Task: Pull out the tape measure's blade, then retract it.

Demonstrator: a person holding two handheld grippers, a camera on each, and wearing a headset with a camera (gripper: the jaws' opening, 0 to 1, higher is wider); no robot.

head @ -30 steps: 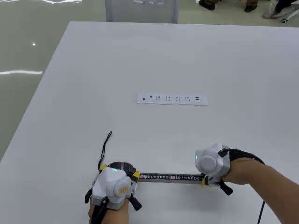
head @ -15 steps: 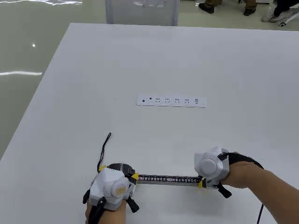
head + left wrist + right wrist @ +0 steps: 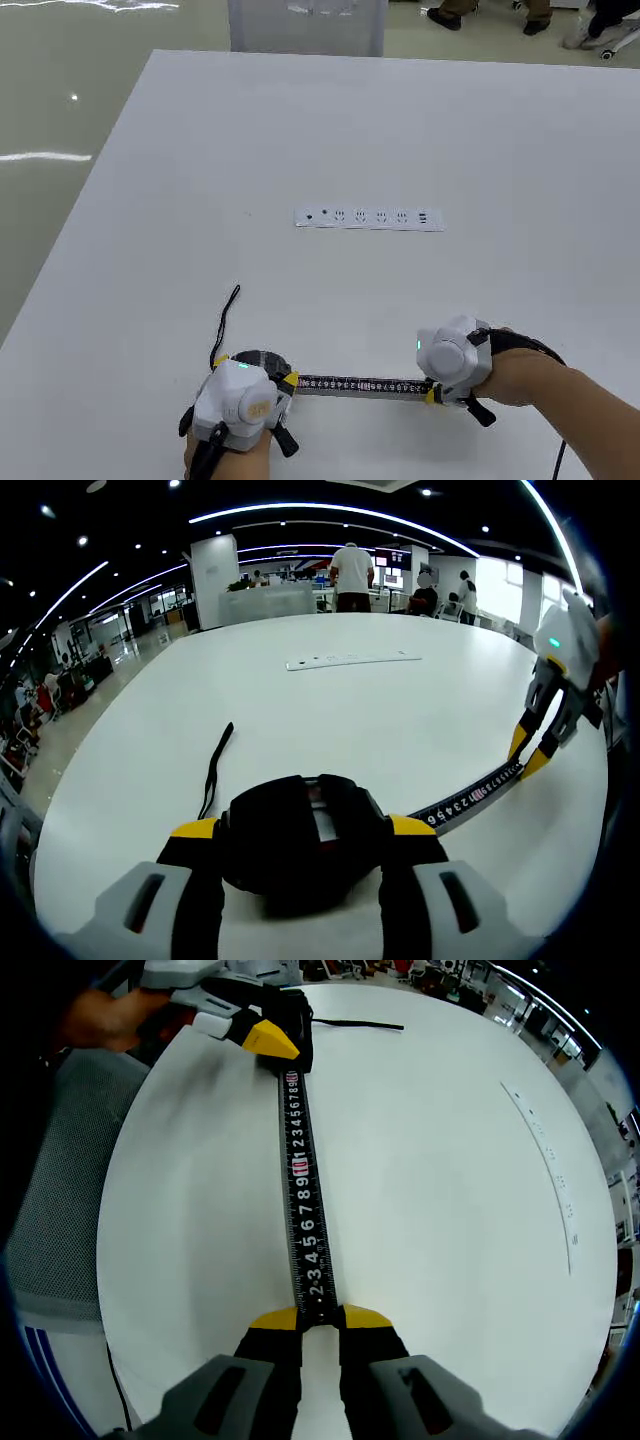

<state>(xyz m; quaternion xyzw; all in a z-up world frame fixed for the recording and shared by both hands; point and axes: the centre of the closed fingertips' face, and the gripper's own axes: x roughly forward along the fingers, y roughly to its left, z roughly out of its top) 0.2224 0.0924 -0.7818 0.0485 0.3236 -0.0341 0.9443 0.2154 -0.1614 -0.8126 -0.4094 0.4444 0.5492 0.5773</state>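
The black tape measure case (image 3: 300, 832) sits on the white table, held between the yellow-tipped jaws of my left gripper (image 3: 302, 828). In the head view the case (image 3: 262, 360) shows at the front left with my left gripper (image 3: 278, 378) on it. Its black blade (image 3: 303, 1190) with white numbers runs flat along the table to my right gripper (image 3: 320, 1316), which is shut on the blade's end. In the head view the blade (image 3: 360, 385) spans between the case and my right gripper (image 3: 432, 392). A black wrist strap (image 3: 225, 318) trails from the case.
A white power strip (image 3: 368, 217) lies mid-table, beyond the grippers. The table's left edge (image 3: 70, 235) drops to a glossy floor. A grey box (image 3: 305, 24) stands past the far edge. People stand in the background (image 3: 352, 572).
The distance between the grippers has closed slightly and the blade looks a little shorter. The head camera shifted a bit.
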